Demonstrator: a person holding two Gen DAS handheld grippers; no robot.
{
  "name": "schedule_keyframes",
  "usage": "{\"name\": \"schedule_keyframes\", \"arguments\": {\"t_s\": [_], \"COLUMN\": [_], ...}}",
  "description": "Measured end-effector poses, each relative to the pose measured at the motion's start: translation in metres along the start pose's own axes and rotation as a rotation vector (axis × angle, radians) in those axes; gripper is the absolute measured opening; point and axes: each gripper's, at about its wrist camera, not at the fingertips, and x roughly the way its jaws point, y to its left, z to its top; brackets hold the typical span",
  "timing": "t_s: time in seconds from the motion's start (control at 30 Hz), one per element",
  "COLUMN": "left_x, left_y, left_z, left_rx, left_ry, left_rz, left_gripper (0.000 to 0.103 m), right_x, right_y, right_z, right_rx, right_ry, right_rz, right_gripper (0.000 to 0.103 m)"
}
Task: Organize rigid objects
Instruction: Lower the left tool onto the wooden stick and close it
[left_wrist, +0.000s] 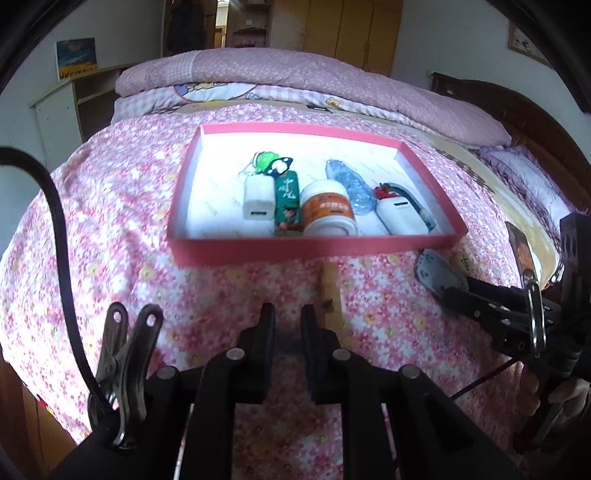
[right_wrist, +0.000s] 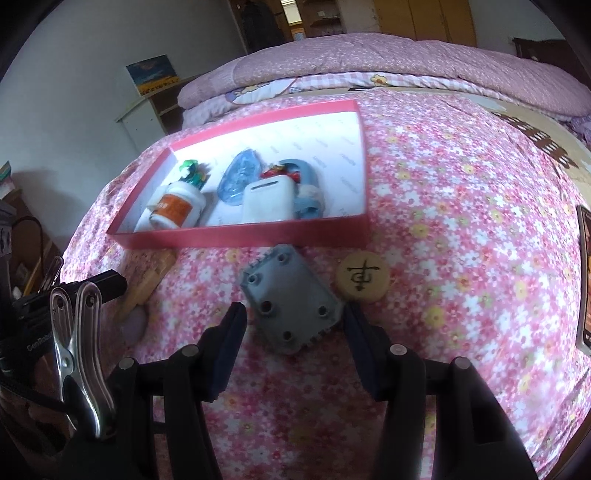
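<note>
The right tool (right_wrist: 293, 328) straddles the grey ribbed metal plate (right_wrist: 291, 308) on the flowered bed, unclenched, aiming for the pink cardboard tray (right_wrist: 240, 236); the left tool (left_wrist: 288, 332) is clenched, empty.

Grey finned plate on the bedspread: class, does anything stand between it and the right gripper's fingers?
Nothing visible does. The grey finned plate lies flat between the open fingers of the right gripper. The round wooden disc sits beside it, outside the fingers.
</note>
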Motion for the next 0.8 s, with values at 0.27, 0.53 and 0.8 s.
{"name": "schedule_keyframes", "arguments": {"t_s": [0.27,0.53,0.8], "left_x": [-0.006,0.012,0.033], "left_y": [-0.006,-0.035,-0.038], "left_z": [-0.003,0.004,0.003], "left_rx": [-0.002,0.122,0.123], "left_ry": [-0.010,0.001,0.032], "left_rz": [-0.066,-0.049,-0.030], "left_gripper": [0.036,0.036,0.032], "right_x": [0.002,-0.001,0.002], "right_y": [0.014,0.019,0.019], "right_z": [-0.003,-0.003,-0.002], "right_rx": [-0.054,-0.081,-0.094], "right_ry": [0.011,-0.004,-0.003], "right_rz": [0.043,0.019,0.003], "right_gripper": [0.055,0.055,0.055]}}
